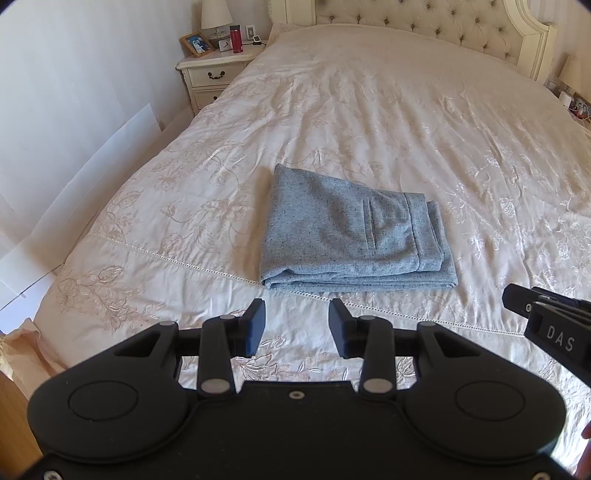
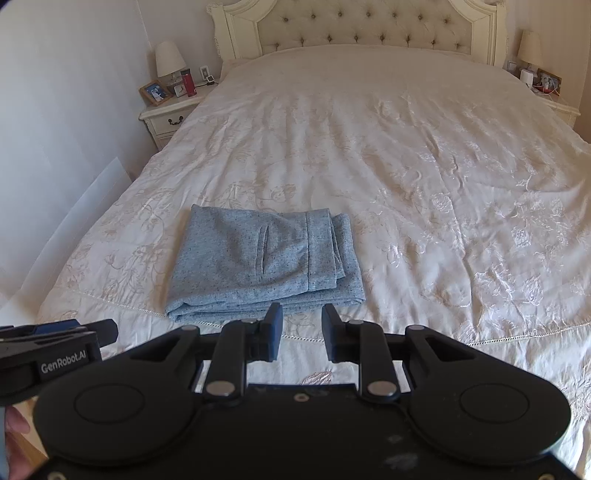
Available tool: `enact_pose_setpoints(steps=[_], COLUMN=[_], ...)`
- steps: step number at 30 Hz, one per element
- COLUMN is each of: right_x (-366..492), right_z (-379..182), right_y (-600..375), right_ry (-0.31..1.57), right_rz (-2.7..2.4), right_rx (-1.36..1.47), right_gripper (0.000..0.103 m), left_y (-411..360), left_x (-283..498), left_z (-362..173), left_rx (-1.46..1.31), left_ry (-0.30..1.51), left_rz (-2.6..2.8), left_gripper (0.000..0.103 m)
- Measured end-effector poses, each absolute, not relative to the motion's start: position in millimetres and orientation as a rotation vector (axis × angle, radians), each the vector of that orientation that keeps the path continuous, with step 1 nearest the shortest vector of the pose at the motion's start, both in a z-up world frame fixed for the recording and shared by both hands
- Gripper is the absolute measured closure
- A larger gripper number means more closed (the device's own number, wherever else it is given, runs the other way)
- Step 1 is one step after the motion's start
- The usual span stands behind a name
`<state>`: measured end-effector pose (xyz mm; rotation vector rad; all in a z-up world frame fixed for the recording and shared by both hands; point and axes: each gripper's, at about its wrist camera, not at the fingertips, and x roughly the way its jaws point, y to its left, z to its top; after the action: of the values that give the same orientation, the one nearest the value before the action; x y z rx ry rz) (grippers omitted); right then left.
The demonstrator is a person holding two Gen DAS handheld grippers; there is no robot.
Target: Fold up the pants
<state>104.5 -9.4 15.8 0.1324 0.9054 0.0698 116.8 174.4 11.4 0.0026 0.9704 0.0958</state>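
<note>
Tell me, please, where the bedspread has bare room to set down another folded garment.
The bedspread is bare from the folded grey pants up to the headboard, and right of the pants. Left of them is only a narrow strip. The nightstand is crowded: lamp, photo frame, clock, red bottle.

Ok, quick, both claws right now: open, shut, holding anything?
Left claw: open, empty, short of the folded grey pants.
Right claw: open, empty.

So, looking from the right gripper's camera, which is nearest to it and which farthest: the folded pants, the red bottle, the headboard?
From the right gripper:
1. Pants, lying just past the fingertips, slightly left, on the bed.
2. Red bottle, on the left nightstand.
3. Headboard, at the bed's far end.
</note>
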Motion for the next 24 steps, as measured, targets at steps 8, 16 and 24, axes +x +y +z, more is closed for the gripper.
enact_pose_setpoints(steps=[8, 16, 24], right_x=[103.2, 104.6, 106.1], right_z=[16.3, 15.2, 13.7], right_y=[-10.9, -10.8, -11.5], right_ry=[0.907, 0.911, 0.91], right_rz=[0.079, 0.095, 0.113], right_rx=[0.136, 0.133, 0.125], right_gripper=[0.078, 0.078, 0.078], left_y=[174.7, 173.8, 170.4], left_x=[113.0, 112.3, 113.0], left_z=[12.1, 12.2, 12.9], left_rx=[0.001, 0.004, 0.005], left_ry=[0.971, 0.972, 0.974], left_rz=[0.106, 0.11, 0.117], left_gripper=[0.055, 0.055, 0.054])
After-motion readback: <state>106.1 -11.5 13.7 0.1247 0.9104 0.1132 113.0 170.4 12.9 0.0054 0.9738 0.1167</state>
